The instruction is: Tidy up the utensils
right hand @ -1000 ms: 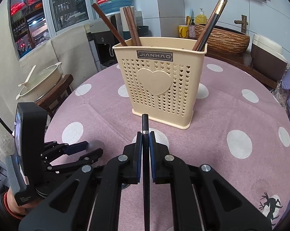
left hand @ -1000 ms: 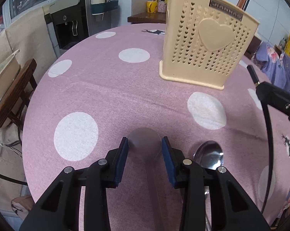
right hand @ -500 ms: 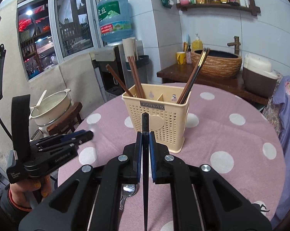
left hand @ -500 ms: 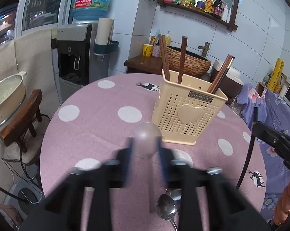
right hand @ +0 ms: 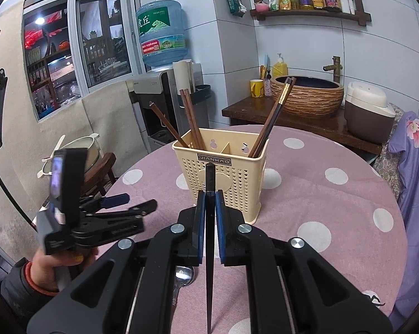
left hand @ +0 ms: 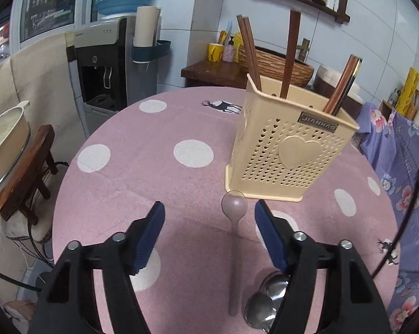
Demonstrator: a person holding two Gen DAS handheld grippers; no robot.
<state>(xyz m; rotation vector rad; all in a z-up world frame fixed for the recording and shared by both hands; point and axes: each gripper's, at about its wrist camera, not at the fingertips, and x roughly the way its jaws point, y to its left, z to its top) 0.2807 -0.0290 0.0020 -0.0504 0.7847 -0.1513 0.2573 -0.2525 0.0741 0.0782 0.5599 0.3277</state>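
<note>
My left gripper [left hand: 209, 214] hangs above the pink dotted table with its jaws opening wide. Below and between them a translucent spoon [left hand: 234, 206] appears to lie on the cloth, free of both pads, its bowl near the base of the cream utensil holder [left hand: 290, 156]. A metal spoon [left hand: 265, 300] lies beside its handle. My right gripper [right hand: 209, 194] is shut on a black chopstick [right hand: 209, 175], held upright in front of the holder [right hand: 223, 172]. Brown chopsticks [right hand: 192, 122] stand in the holder's compartments. In the right wrist view the left gripper [right hand: 131, 203] is held by a hand at lower left.
A wooden stool with a cream pot [left hand: 3, 139] stands left of the round table [left hand: 126, 172]. Behind it are a water dispenser [left hand: 112, 64] and a counter with a basin [right hand: 309, 94] and a rice cooker [right hand: 368, 111]. A purple floral cloth [left hand: 398, 167] lies at the right.
The left gripper shut on the translucent spoon and lifted it, then opened, and the spoon now lies free below. Both grippers have risen; the right one still grips the chopstick.
</note>
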